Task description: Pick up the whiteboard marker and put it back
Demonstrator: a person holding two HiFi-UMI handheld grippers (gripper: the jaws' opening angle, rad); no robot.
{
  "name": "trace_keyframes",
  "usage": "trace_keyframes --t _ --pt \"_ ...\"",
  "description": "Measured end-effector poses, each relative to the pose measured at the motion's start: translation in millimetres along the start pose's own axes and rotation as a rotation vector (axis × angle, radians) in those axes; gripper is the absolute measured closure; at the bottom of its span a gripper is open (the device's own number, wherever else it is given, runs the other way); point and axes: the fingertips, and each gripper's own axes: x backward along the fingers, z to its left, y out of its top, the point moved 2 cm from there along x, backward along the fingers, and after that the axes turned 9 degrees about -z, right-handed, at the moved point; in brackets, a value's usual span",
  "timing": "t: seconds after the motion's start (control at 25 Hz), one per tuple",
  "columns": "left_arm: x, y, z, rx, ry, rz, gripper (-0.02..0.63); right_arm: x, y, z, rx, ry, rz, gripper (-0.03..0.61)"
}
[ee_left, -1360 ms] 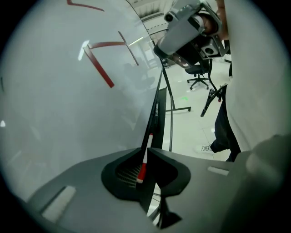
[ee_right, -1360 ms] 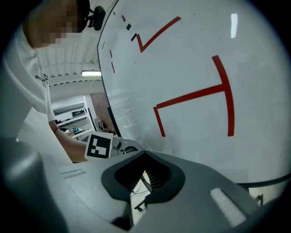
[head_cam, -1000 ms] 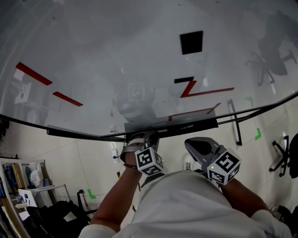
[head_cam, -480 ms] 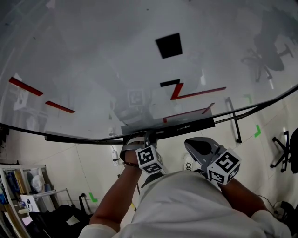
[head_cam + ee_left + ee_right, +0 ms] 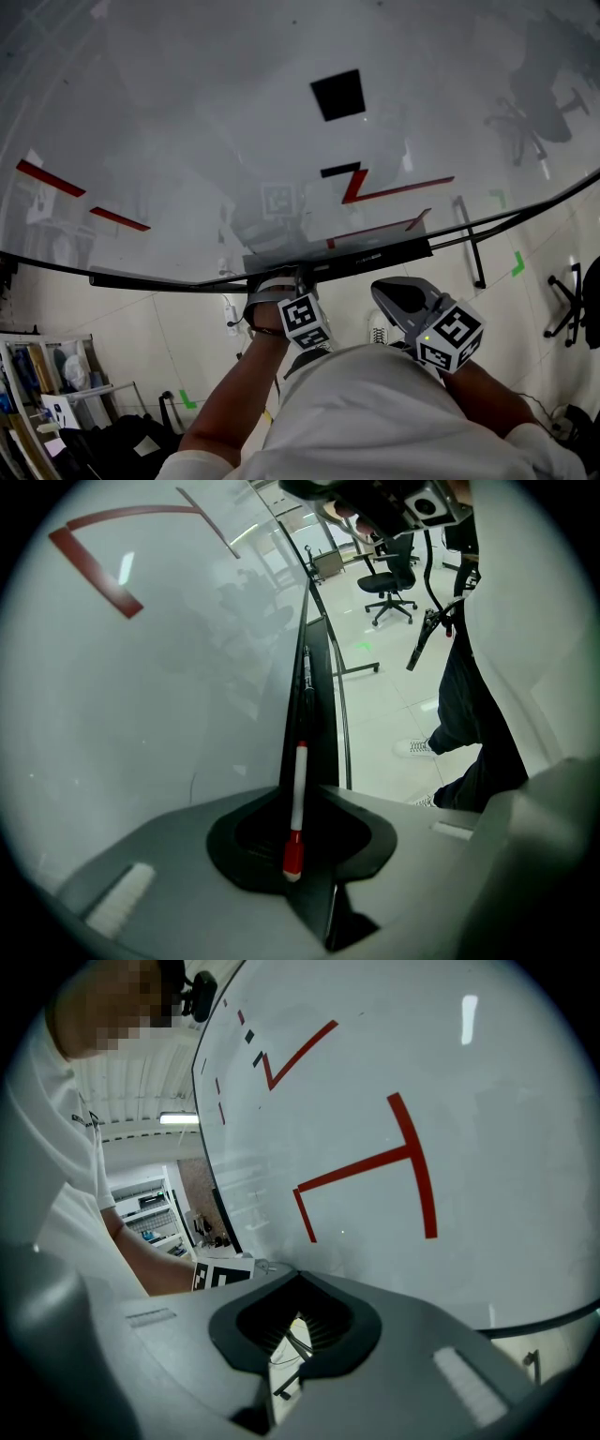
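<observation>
Pinched in the left gripper [image 5: 295, 829]: the whiteboard marker [image 5: 299, 778] (red cap nearest), lined up with the black tray [image 5: 319, 677] under the whiteboard [image 5: 141, 714]. Right gripper [image 5: 295, 1330] squeezed together, holding nothing. Could roll off the thin tray and fall to the floor [image 5: 384, 696] if let go crooked.

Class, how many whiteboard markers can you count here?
1. The whiteboard marker is clamped in the left gripper, low beside the whiteboard. Others may be hidden.
</observation>
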Motion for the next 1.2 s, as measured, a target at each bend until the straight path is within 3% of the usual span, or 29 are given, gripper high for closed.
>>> trace_keyframes --t 0.56,0.88,1.04,1.2 --pt "-4 3 2 0.003 0.032 -0.014 0.558 4 -2 -3 -0.012 -0.011 0.002 0.577" --pt "4 5 1 0.05 0.024 -0.031 0.561 4 -1 0 -0.006 -0.006 0.001 0.577" --pt "19 8 0 0.115 0.024 -0.073 0.561 0 -2 2 -0.009 0.002 0.002 0.577" --pt "38 15 8 0.283 0.038 -0.164 0.561 -4 -2 4 -0.007 0.015 0.006 0.577"
